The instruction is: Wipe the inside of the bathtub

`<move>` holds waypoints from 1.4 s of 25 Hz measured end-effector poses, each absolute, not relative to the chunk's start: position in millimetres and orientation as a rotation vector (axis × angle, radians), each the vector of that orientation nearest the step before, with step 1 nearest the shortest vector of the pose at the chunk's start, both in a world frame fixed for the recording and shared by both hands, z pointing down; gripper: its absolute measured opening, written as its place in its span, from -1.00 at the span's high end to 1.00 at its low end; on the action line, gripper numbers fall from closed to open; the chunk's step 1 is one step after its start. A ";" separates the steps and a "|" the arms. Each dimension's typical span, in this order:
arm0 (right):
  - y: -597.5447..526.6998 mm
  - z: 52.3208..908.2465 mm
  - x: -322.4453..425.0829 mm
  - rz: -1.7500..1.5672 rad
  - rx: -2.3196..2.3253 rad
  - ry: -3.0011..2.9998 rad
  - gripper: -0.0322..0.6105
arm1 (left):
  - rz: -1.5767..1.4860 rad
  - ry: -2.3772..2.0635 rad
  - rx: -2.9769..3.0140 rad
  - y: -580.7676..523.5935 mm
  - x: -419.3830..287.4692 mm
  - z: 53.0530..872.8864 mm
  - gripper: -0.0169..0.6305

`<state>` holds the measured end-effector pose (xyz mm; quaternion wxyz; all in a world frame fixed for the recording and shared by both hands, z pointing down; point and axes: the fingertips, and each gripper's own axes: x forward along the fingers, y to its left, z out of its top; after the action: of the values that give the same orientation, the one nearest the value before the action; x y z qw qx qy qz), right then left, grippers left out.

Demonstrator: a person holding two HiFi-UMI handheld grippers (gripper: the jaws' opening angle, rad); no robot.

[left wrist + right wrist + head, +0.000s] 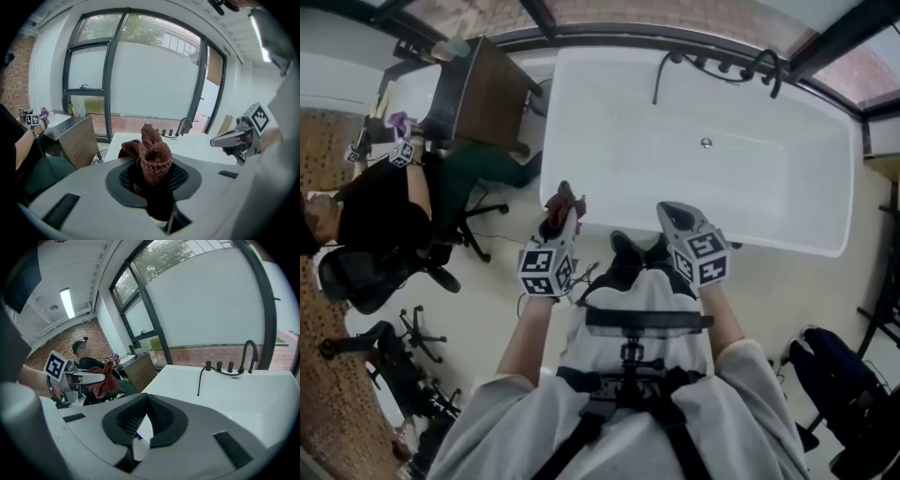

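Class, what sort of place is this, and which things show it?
Probably an office or test room, not a home bathroom: a white bathtub with a black tap stands near office chairs and tall windows.

Glossy smooth white bathtub (769, 169), rough brown terry cloth (157, 157), matt dark metal faucet (766, 67) at the tub's 1 o'clock, wood-grain cabinet (492, 94) at 10 o'clock
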<state>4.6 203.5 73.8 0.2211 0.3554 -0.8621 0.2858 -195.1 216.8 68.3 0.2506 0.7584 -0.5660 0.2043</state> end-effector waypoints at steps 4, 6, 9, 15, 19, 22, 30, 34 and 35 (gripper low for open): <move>202.2 79.1 -3.4 0.753 0.856 -2.412 0.88 | 0.608 -1.537 2.069 218.5 -178.6 72.9 0.68; 201.2 81.5 -11.1 0.748 0.803 -2.434 0.88 | 0.649 -1.553 2.064 218.9 -177.7 75.4 0.68; 200.5 91.9 -16.4 0.758 0.738 -2.453 0.88 | 0.722 -1.586 2.035 222.1 -181.0 82.1 0.68; 182.1 106.9 -25.3 0.748 0.703 -2.474 0.88 | 0.960 -1.583 2.080 208.7 -194.8 102.9 0.68; 169.6 112.7 -34.7 0.751 0.762 -2.471 0.88 | 1.110 -1.510 2.164 188.2 -206.6 119.2 0.68; 157.8 118.7 -54.3 0.749 0.806 -2.461 0.88 | 1.153 -1.444 2.198 168.0 -217.6 135.6 0.68; 139.4 197.3 -116.1 0.786 0.783 -2.429 0.88 | 1.566 -1.159 2.287 137.5 -241.7 229.2 0.68; 127.6 242.7 -135.6 0.747 0.753 -2.396 0.88 | 1.810 -1.000 2.304 123.3 -256.7 277.4 0.68; 124.2 252.2 -139.1 0.751 0.749 -2.391 0.88 | 1.865 -0.956 2.311 119.2 -259.2 287.8 0.68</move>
<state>-139.1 124.2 252.2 0.2597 0.2765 -0.8827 0.2773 -259.2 119.2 287.8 0.0110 0.7406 -0.3064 0.5979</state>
